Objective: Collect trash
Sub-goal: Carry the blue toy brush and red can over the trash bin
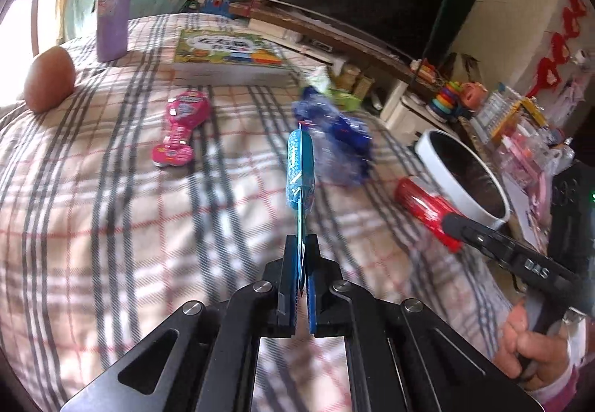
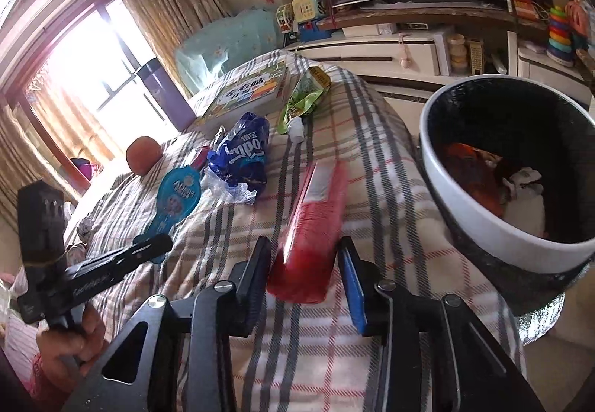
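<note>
Trash lies scattered over a checked blanket (image 1: 111, 226) that covers a raised surface, perhaps a bed; the view does not settle which. Around it stand things that are no trash: a purple bottle (image 1: 113, 3), a picture book (image 1: 227, 51) and a brown egg-shaped object (image 1: 50, 79) near the bright window. A pink wrapper (image 1: 180, 127) lies flat left of the middle, a crumpled dark blue bag (image 2: 241, 155) sits beyond it, and a green pouch (image 2: 303, 96) with a white cap lies against the book's corner. A white-rimmed bin (image 2: 483, 226) with a black liner stands at the blanket's right edge, already holding some orange and white scraps.

The left tool (image 1: 302, 244) has its jaws drawn tight on the thin edge of a light blue wrapper (image 1: 299, 170), a flat, spoon-shaped packet with printed figures; the packet sticks out forward from the fingertips, edge-on to the left camera, with the dark blue bag just behind it.

The right tool (image 2: 305, 252) stands at a narrow-to-middling opening, with the near end of a red wrapper (image 2: 316, 226) between its fingers. The red wrapper is long, shiny and blurred; whether the pads press on it cannot be told. It lies just beside the bin, pointing away from the tool.
</note>
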### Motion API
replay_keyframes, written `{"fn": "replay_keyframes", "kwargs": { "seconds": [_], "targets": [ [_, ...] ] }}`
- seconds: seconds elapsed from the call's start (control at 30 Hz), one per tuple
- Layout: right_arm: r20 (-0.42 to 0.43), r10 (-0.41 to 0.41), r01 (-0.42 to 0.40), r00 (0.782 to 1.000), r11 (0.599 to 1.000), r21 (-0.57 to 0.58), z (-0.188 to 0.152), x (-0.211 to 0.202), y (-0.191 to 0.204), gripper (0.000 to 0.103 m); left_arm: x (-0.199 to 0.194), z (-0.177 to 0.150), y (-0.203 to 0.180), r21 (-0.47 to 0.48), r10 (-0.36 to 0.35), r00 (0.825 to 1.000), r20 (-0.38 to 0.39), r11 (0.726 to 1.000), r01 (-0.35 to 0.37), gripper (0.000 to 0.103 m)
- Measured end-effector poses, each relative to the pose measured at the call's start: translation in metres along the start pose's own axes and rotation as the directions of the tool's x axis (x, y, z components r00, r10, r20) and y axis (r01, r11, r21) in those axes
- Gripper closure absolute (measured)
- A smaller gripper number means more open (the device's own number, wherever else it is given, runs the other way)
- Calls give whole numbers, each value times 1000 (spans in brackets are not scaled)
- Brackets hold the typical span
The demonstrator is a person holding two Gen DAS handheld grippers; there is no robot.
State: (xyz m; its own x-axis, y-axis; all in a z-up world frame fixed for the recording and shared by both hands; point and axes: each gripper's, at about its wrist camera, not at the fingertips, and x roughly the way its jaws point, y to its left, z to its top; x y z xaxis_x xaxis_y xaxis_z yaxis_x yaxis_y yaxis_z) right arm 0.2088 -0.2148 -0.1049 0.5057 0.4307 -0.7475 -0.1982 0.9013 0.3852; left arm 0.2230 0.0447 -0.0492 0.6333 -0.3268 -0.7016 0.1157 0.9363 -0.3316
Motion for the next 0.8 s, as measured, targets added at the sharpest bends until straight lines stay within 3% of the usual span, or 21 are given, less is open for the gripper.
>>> {"fn": "replay_keyframes", "kwargs": {
  "seconds": [0.8],
  "targets": [
    [109,-52,44,993,996,77,-5,-63,-49,71,30,17,-84,175,-111,992,-57,977,119,101]
  ]
}}
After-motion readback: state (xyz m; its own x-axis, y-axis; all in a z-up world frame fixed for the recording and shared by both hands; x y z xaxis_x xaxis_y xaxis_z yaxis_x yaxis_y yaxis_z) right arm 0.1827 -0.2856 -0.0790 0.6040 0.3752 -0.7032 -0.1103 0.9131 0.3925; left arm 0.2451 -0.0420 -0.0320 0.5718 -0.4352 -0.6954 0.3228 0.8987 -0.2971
